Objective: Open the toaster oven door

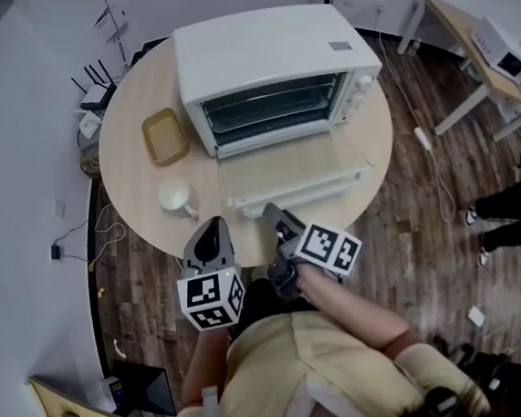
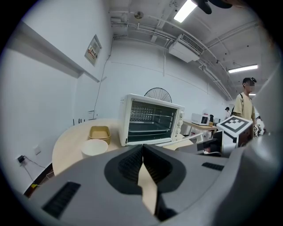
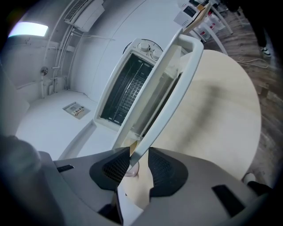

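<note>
A white toaster oven [image 1: 264, 56] stands on the round table [image 1: 128, 115]. Its glass door [image 1: 293, 161] hangs fully down, about level, and the wire rack inside shows. The door's white handle bar [image 1: 305, 192] runs along the near edge. My right gripper [image 1: 270, 213] is at the handle's left end. In the right gripper view the handle [image 3: 172, 88] reaches between the jaws of the right gripper [image 3: 135, 165], which stand apart with a gap on one side. My left gripper [image 1: 212, 233] hovers at the table's front edge, its pads [image 2: 132, 163] meeting at the tips around nothing.
A tan baking tray [image 1: 165, 136] and a white bowl [image 1: 176, 196] sit left of the oven. A fan base stands behind the table, and desks with appliances [image 1: 502, 51] lie at the right. People stand at the right [image 1: 518, 215]. A router and cables are at the far left.
</note>
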